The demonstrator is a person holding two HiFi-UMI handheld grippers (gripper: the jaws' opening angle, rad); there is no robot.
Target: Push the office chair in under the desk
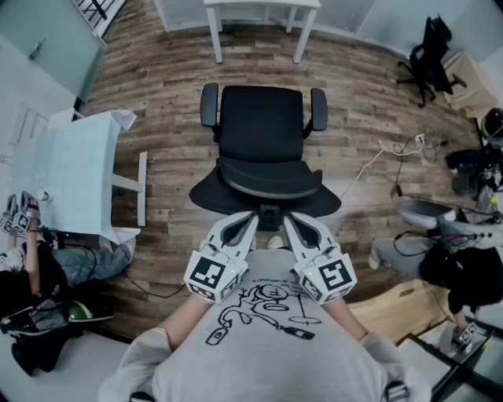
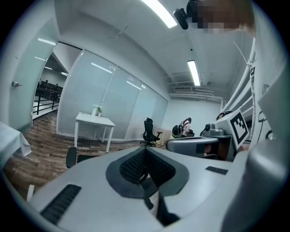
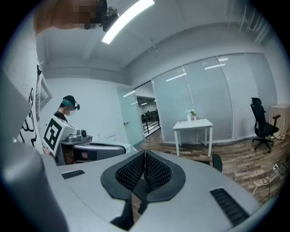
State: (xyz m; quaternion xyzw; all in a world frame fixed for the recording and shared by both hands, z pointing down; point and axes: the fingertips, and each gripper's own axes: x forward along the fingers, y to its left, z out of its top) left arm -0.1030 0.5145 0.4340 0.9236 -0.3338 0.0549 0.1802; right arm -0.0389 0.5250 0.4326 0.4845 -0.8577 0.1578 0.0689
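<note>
Black wheeled office chair [image 1: 262, 137] sits mid-frame, well short of the white thin-legged tabletop [image 1: 263, 3] at top centre, left gripper [image 1: 251, 220] and right gripper [image 1: 286, 221] both clenched empty just behind its backrest; an uneven shove would likely swivel it, jamming armrests against the legs.

I note left gripper [image 1: 250, 218] and right gripper [image 1: 288, 220]: pale grey shells, dark meshed pads [image 2: 132, 168] lining the jaws, each with a white cube [image 1: 211, 275] bearing black square markers. Wearer's shirt [image 1: 267, 330]: grey, black line-drawing print, grey sleeves.
</note>
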